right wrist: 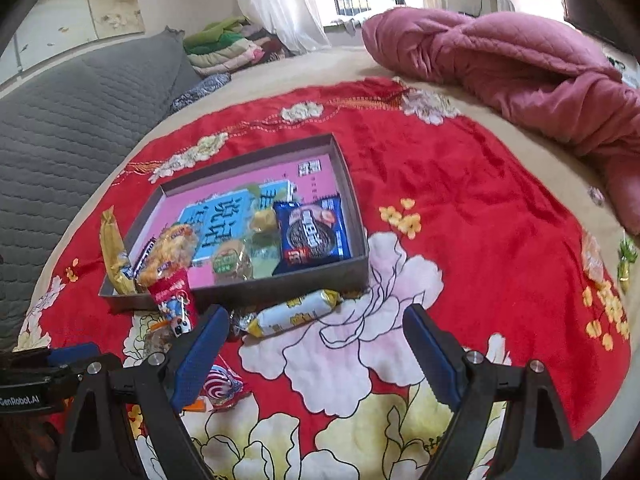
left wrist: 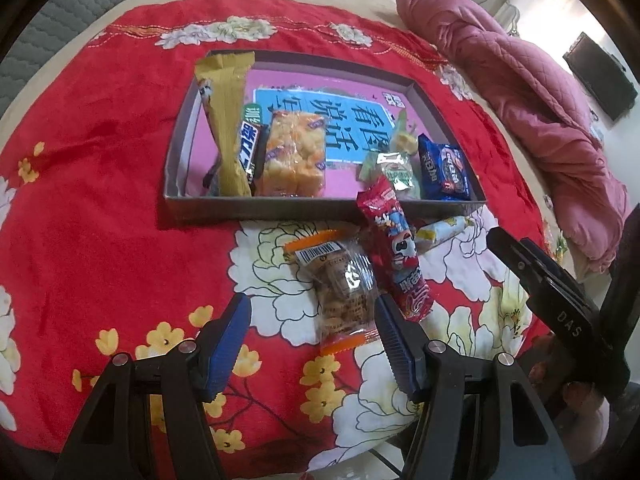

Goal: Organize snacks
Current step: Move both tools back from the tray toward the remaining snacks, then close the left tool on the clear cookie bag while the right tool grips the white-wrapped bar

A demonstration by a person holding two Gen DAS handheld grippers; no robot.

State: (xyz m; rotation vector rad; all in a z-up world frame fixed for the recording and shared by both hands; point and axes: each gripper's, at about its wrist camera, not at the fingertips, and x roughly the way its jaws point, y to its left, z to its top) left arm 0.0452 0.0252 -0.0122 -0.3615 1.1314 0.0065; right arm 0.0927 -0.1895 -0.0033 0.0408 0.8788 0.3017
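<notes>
A shallow grey box (left wrist: 320,205) with a pink printed floor sits on a red flowered blanket (left wrist: 100,200). It holds a yellow long pack (left wrist: 226,120), a dark chocolate bar (left wrist: 250,146), an orange puffed-snack bag (left wrist: 294,152), green packets (left wrist: 396,170) and a blue biscuit pack (left wrist: 444,168). My left gripper (left wrist: 312,320) is open just above a clear orange-ended packet (left wrist: 340,288), which lies nearer its right finger. A red long pack (left wrist: 394,248) leans on the box rim. My right gripper (right wrist: 316,332) is open, close before a white-and-yellow packet (right wrist: 292,314).
A pink quilt (right wrist: 520,72) lies heaped at the far right. A grey quilted mat (right wrist: 80,112) runs along the left, with folded clothes (right wrist: 228,48) behind it. Small wrapped pieces (right wrist: 592,258) lie at the blanket's right edge. The left gripper's body (right wrist: 40,376) shows at lower left.
</notes>
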